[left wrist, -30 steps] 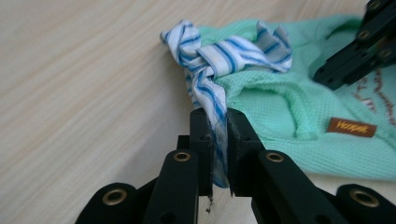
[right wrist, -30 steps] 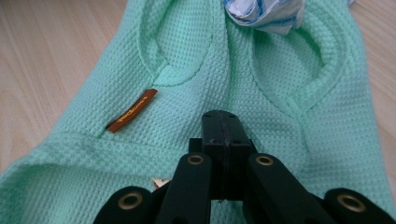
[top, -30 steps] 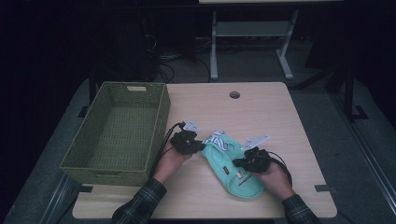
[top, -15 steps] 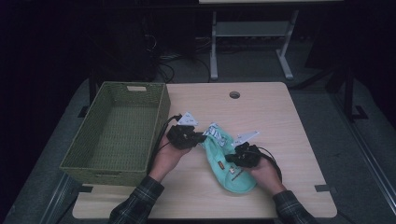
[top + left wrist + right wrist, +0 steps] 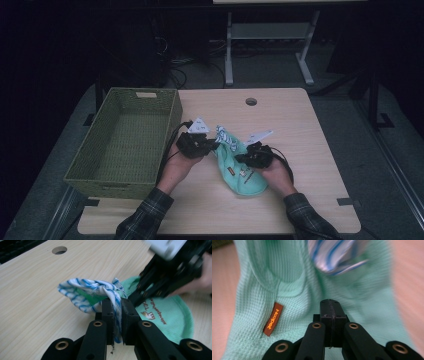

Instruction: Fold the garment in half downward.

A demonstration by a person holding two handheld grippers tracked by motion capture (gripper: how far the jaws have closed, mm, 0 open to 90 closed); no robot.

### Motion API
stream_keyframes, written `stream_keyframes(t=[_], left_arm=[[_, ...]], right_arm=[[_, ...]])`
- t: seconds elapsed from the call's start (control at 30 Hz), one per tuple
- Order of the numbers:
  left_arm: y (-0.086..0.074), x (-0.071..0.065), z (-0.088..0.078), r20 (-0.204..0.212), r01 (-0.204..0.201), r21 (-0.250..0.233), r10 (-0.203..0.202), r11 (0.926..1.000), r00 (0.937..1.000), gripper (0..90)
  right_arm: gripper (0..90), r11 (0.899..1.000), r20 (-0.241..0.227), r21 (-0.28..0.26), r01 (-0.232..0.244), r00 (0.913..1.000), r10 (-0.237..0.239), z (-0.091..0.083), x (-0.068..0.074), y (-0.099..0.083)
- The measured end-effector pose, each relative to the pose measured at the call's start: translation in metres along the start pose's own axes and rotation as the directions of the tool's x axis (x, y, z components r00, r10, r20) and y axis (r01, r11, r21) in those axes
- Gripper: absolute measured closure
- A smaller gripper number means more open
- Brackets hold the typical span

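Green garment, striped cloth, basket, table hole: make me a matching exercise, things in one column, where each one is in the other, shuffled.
Things:
1. green garment
2. striped cloth
3. basket
4. table hole

Places or states:
A. stands empty at the table's left edge
B. pinched in the left gripper's shut jaws
C. lies flat on the table under the right gripper
D. near the table's far edge

Pairs: 1-C, 2-B, 3-A, 4-D

1 green garment (image 5: pixel 240 172), 1 wicker basket (image 5: pixel 87 165), 1 table (image 5: pixel 300 130), 2 tools.
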State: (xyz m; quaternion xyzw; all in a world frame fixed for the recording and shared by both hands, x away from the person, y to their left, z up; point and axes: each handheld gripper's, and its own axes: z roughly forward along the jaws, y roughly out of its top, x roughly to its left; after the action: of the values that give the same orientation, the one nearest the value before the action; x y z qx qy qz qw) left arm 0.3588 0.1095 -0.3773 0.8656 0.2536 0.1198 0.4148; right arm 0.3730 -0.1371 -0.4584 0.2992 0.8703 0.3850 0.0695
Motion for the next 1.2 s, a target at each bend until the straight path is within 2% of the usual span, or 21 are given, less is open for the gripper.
stream_keyframes(t=[0.07,0.2,0.47,0.6,0.77,0.8,1.0,1.2], left_arm=[[0.000,0.001,0.000,-0.001,-0.002,0.003,0.002,1.0000,1.0000,82.5],[-0.001,0.000,0.002,-0.001,-0.004,0.013,0.004,0.9999,1.0000,82.5],[-0.002,0.001,0.003,-0.004,0.004,0.019,-0.003,0.9998,1.0000,82.4],[-0.003,0.001,0.003,-0.009,0.000,0.023,0.000,0.9997,1.0000,82.4],[-0.003,0.000,0.004,-0.002,0.001,0.026,-0.001,0.9997,1.0000,82.4],[-0.003,0.000,0.004,0.003,-0.001,0.026,0.001,0.9997,1.0000,82.4],[-0.002,-0.004,0.004,0.034,-0.012,0.006,0.012,0.9999,0.9994,82.3],[0.001,-0.014,0.009,0.078,-0.059,0.000,0.059,0.9983,0.9952,82.3]], right_arm=[[89.8,1.000,0.003,-0.016,-0.003,1.0000,0.003,-0.013,-0.002,-0.002],[89.8,1.000,0.014,0.005,-0.013,0.9998,0.013,-0.033,-0.004,-0.019],[89.8,0.999,0.015,0.047,-0.027,0.9995,0.027,-0.056,0.002,-0.055],[89.8,0.996,-0.001,0.085,-0.027,0.9996,0.027,-0.054,0.006,-0.064],[89.8,0.996,-0.009,0.080,-0.030,0.9995,0.031,-0.051,0.009,-0.063],[89.8,0.997,-0.009,0.077,-0.016,0.9998,0.017,-0.050,0.010,-0.062],[89.8,0.997,-0.007,0.082,-0.008,0.9999,0.009,-0.044,0.014,-0.056],[89.8,0.997,-0.010,0.082,-0.008,0.9999,0.009,-0.043,0.014,-0.055]])
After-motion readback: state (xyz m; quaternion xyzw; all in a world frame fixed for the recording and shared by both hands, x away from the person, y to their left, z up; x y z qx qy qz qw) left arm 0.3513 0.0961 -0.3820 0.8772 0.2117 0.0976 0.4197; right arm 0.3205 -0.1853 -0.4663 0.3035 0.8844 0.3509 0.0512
